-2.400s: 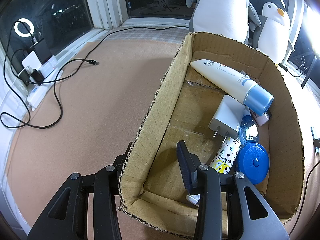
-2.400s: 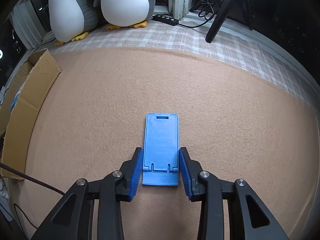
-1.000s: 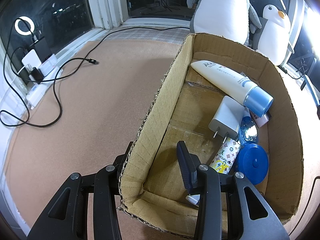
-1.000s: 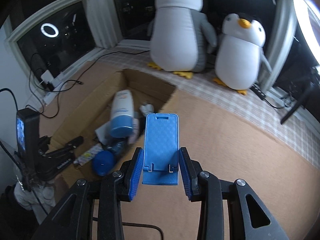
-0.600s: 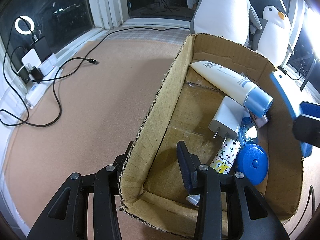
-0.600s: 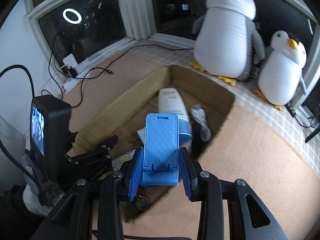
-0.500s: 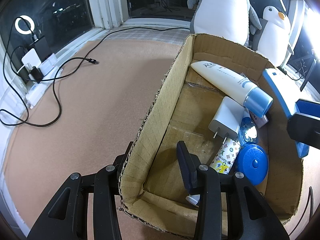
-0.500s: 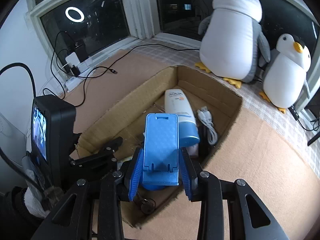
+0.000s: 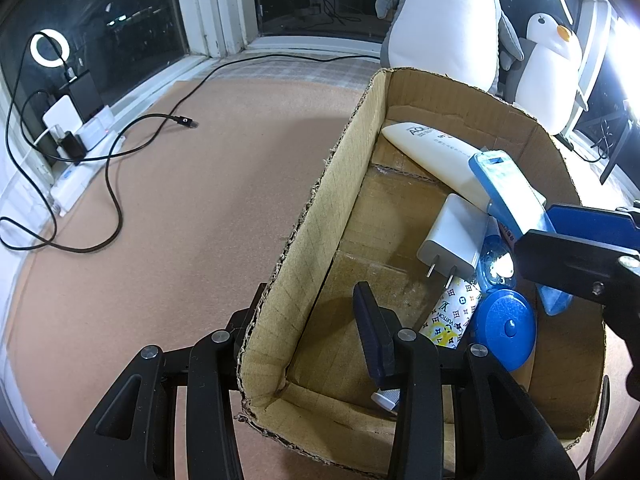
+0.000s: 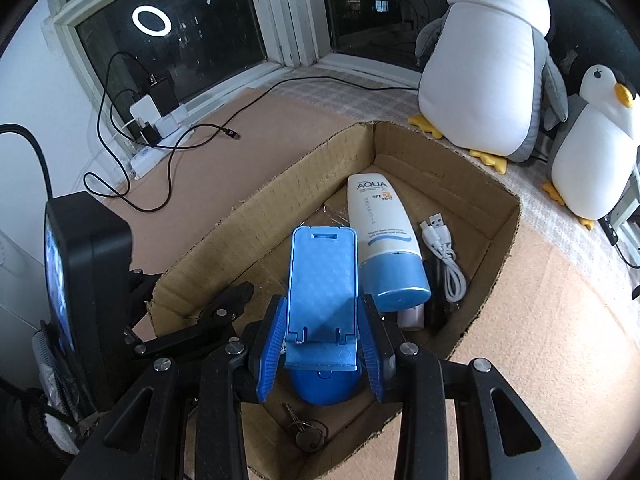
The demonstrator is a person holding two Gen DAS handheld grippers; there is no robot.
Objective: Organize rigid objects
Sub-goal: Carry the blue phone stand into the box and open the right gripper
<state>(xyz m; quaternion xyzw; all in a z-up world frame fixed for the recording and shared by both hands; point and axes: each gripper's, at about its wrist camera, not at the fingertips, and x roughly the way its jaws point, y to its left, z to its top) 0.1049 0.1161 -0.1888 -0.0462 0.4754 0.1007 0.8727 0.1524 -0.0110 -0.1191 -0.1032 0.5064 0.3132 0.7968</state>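
Cardboard box (image 10: 500, 236), open-topped, on the tan mat (image 9: 180, 200). The left gripper (image 9: 304, 320) is clamped on the box's near-left wall, one finger outside, one inside, steadying it.

Contents, right half of the box: AQUA sunscreen tube (image 10: 382, 236) lying toward the far end; white USB cable (image 10: 442, 256) coiled against the right wall; white plug charger (image 9: 454, 240) mid-floor; patterned tube (image 9: 448, 318) and round blue case (image 9: 504, 330) toward the near end; keys (image 10: 306, 434) at the near edge. The left half of the floor is bare.

Item in transit: blue phone stand (image 10: 322, 296), pinched by its sides in the right gripper (image 10: 322, 344), held above the box's contents, not yet resting on anything.

Step in hand: depositing the stand. Next move, as judged: lower it toward the bare left half, clear of the tube cap, then spread the jaws.
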